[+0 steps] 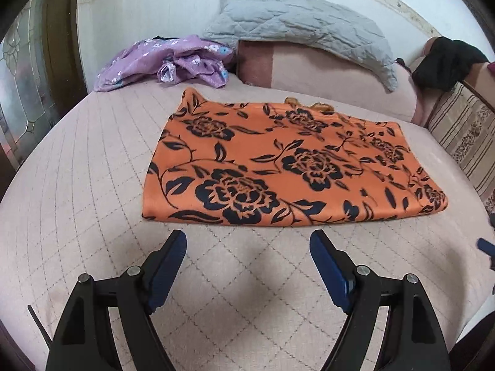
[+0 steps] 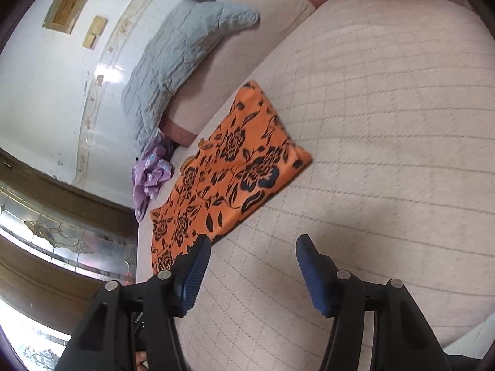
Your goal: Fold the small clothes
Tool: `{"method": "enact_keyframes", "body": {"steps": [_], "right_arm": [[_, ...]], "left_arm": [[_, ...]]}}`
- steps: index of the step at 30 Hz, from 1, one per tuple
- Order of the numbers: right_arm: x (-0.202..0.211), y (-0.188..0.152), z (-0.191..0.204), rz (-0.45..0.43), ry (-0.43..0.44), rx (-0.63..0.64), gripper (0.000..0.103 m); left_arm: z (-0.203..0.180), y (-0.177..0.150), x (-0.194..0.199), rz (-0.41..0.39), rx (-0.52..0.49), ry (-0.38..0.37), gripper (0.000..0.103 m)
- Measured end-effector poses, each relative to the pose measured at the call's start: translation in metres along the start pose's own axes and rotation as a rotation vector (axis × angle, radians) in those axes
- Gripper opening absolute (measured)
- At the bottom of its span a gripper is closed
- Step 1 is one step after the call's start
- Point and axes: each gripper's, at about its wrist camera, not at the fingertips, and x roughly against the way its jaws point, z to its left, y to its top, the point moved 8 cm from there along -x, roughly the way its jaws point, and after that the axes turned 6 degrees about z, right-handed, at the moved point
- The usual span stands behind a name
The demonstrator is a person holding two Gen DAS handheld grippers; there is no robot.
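- My left tongs stand released, the two blue pads wide apart with nothing between them; they hang over the bare quilted bed cover, just short of the near edge of the cloth.
- My right tongs also stand released and hold nothing. The left pad's tip overlaps a corner of the cloth in the right wrist view; whether it touches there I cannot tell.
- At the right edge of the left wrist view, a small blue tip shows, too little of it to identify.
- The task's thing, an orange garment with black flower print, lies flat on the bed as a folded rectangle. Its near edge runs straight across in front of the left tongs. At its far edge, a small bit of orange fabric pokes out from beneath the top layer.
- In the right wrist view the same orange garment lies to the left of centre, running away from the tongs at a slant.
- A crumpled purple garment with small pale flowers lies beyond the orange one, apart from it, toward the far left corner of the bed.
- A grey quilted pillow leans against the wall, resting on a pink bolster at the far side of the bed.
- A black cloth hangs over the striped headboard at the right.
- A door with patterned glass stands at the left of the bed.
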Motion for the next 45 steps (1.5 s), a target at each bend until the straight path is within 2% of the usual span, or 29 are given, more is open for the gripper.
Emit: {"method": "enact_keyframes", "body": {"steps": [2, 5, 10, 13, 20, 25, 29, 30, 33, 34, 35, 36, 37, 41, 45], "right_arm": [[-0.013, 0.000, 0.004, 0.025, 0.014, -0.005, 0.064], [-0.033, 0.000, 0.011, 0.046, 0.039, -0.030, 0.066], [-0.060, -0.002, 0.020, 0.057, 0.049, -0.044, 0.067], [-0.074, 0.000, 0.020, 0.069, 0.045, -0.045, 0.067], [-0.100, 0.023, 0.004, 0.062, 0.105, -0.168, 0.069], [-0.122, 0.041, -0.008, 0.045, 0.117, -0.251, 0.068], [-0.135, 0.061, -0.005, 0.013, 0.120, -0.246, 0.068], [-0.139, 0.066, -0.005, 0.001, 0.124, -0.253, 0.068], [-0.150, 0.082, -0.001, -0.030, 0.110, -0.230, 0.069], [-0.153, 0.085, 0.001, -0.039, 0.097, -0.214, 0.067], [-0.156, 0.089, 0.002, -0.050, 0.081, -0.195, 0.059], [-0.160, 0.093, 0.003, -0.059, 0.048, -0.167, 0.038], [-0.166, 0.095, 0.002, -0.052, 0.025, -0.152, 0.031], [-0.172, 0.099, 0.007, -0.067, -0.001, -0.118, 0.027], [-0.160, 0.100, 0.020, -0.102, -0.011, -0.059, 0.021]], "left_arm": [[0.003, 0.002, 0.000, 0.010, 0.023, -0.007, 0.085], [0.016, 0.006, -0.008, 0.042, 0.136, -0.050, 0.085], [0.045, 0.000, -0.030, 0.140, 0.282, -0.011, 0.085], [0.050, 0.002, -0.037, 0.165, 0.352, -0.048, 0.085], [0.060, 0.012, -0.048, 0.154, 0.425, -0.065, 0.085], [0.073, 0.022, -0.055, 0.118, 0.536, -0.127, 0.084], [0.077, 0.035, -0.063, 0.083, 0.602, -0.184, 0.083], [0.079, 0.039, -0.066, 0.076, 0.618, -0.195, 0.081], [0.085, 0.046, -0.070, 0.064, 0.663, -0.215, 0.062], [0.088, 0.046, -0.071, 0.064, 0.676, -0.219, 0.051], [0.091, 0.045, -0.073, 0.065, 0.687, -0.220, 0.042], [0.094, 0.045, -0.074, 0.065, 0.695, -0.222, 0.040], [0.095, 0.045, -0.074, 0.062, 0.696, -0.228, 0.038], [0.089, 0.049, -0.074, 0.043, 0.637, -0.199, 0.028], [0.085, 0.054, -0.062, 0.017, 0.618, -0.213, 0.024]]}}
